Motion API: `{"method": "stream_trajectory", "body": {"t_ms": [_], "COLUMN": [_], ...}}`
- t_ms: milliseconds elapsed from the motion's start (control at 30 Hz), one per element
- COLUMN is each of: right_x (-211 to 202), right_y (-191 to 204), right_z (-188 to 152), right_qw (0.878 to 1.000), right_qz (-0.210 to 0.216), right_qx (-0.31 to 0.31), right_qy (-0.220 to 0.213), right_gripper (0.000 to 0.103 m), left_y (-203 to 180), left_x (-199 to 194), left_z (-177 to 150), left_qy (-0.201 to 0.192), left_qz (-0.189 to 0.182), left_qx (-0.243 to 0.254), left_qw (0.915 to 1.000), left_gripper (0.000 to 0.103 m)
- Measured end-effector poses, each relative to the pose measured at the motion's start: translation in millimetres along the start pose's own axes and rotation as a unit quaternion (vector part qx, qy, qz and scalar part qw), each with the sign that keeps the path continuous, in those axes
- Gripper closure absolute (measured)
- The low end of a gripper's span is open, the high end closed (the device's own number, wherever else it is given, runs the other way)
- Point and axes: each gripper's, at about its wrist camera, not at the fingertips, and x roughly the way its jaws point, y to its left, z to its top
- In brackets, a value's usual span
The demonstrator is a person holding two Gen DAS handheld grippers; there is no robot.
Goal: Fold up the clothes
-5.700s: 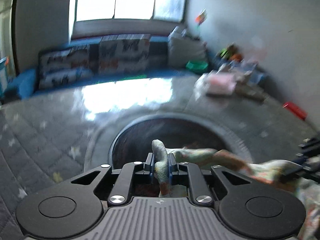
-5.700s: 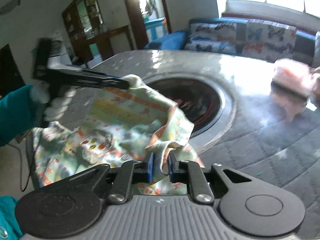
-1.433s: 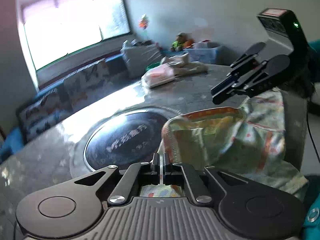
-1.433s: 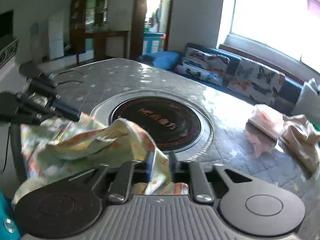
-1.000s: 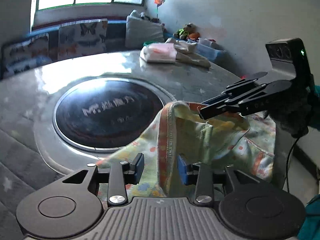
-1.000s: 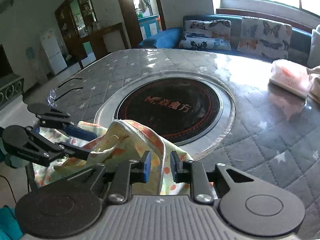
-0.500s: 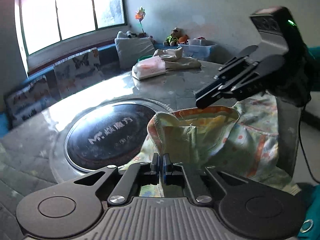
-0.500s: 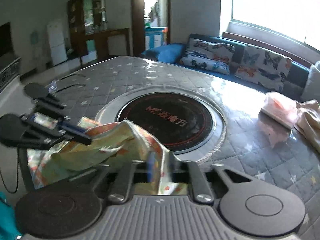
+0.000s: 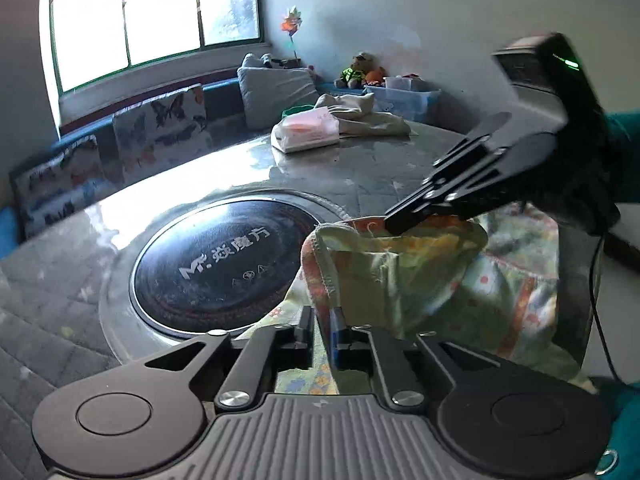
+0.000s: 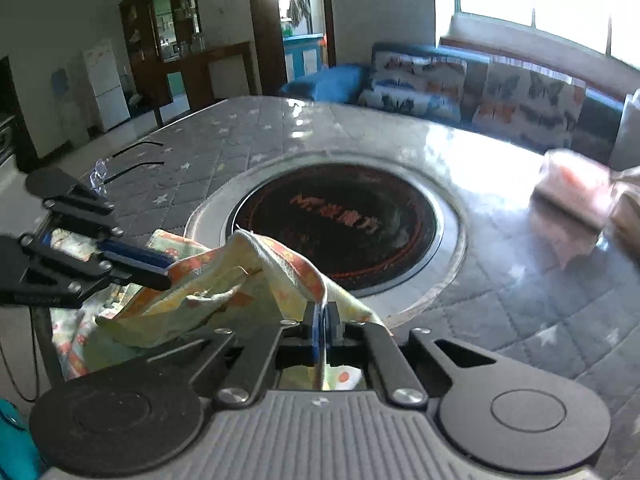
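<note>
A light yellow-green patterned garment with orange trim (image 9: 420,276) hangs between my two grippers above the near table edge. My left gripper (image 9: 322,320) is shut on its trimmed edge. My right gripper (image 10: 322,318) is shut on another part of the same edge. The right gripper also shows in the left wrist view (image 9: 404,220), pinching the cloth at the upper right. The left gripper shows in the right wrist view (image 10: 160,272), pinching it at the left. The rest of the garment (image 10: 132,312) sags onto the table.
The grey quilted table (image 10: 520,280) has a round black hotplate (image 10: 336,220) in its middle. A folded pink pile (image 9: 306,132) and a beige cloth (image 9: 368,118) lie at the far side. Glasses (image 10: 120,168) lie at the left. A sofa (image 10: 480,88) stands behind.
One second ago both grippers stood open around the trimmed edge. Both have since shut on it and lifted it, and the two now sit closer together.
</note>
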Motion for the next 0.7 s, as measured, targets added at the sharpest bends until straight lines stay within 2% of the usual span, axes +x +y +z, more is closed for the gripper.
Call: {"method": "stream_trajectory", "body": {"t_ms": [67, 167, 233, 267, 300, 333, 367, 600, 667, 700], "right_x": [-8.3, -14.5, -13.8, -13.4, -12.3, -9.9, -7.4, 23.6, 27.6, 28.3], "right_y": [6.7, 11.1, 9.5, 8.8, 7.2, 4.2, 1.7, -15.8, -19.1, -20.1], "right_z": [-0.4, -0.8, -0.2, 0.1, 1.0, 3.1, 5.0, 13.7, 13.0, 12.4], "right_qw": [1.0, 0.999, 0.999, 0.999, 0.999, 1.0, 1.0, 0.998, 0.996, 0.995], "right_qz": [-0.013, -0.018, -0.019, -0.019, -0.018, -0.013, -0.008, 0.04, 0.058, 0.066], "right_qx": [-0.025, -0.045, -0.038, -0.035, -0.028, -0.016, -0.006, 0.053, 0.064, 0.067], "right_qy": [-0.012, -0.015, -0.017, -0.017, -0.018, -0.017, -0.016, 0.018, 0.024, 0.025], "right_gripper": [0.101, 0.101, 0.097, 0.096, 0.087, 0.079, 0.077, 0.078, 0.087, 0.094], "left_y": [4.7, 9.0, 10.5, 10.7, 10.2, 9.4, 8.6, 8.6, 7.9, 7.5], "left_x": [5.8, 15.0, 18.7, 19.6, 19.6, 18.8, 18.1, 13.4, 13.5, 13.6], "left_z": [0.0, -0.9, -1.1, -1.2, -1.4, -1.6, -1.7, -1.3, -0.9, -0.9], "left_qy": [0.006, 0.014, 0.016, 0.015, 0.014, 0.013, 0.011, 0.002, 0.001, 0.002], "left_qz": [-0.004, -0.016, -0.025, -0.029, -0.033, -0.033, -0.034, -0.029, -0.026, -0.025], "left_qx": [-0.016, -0.032, -0.039, -0.041, -0.04, -0.039, -0.037, -0.032, -0.028, -0.025], "left_qw": [0.9998, 0.9993, 0.9988, 0.9986, 0.9986, 0.9986, 0.9987, 0.9991, 0.9993, 0.9994], "left_gripper": [0.064, 0.061, 0.064, 0.075, 0.083, 0.084, 0.088, 0.093, 0.094, 0.094]}}
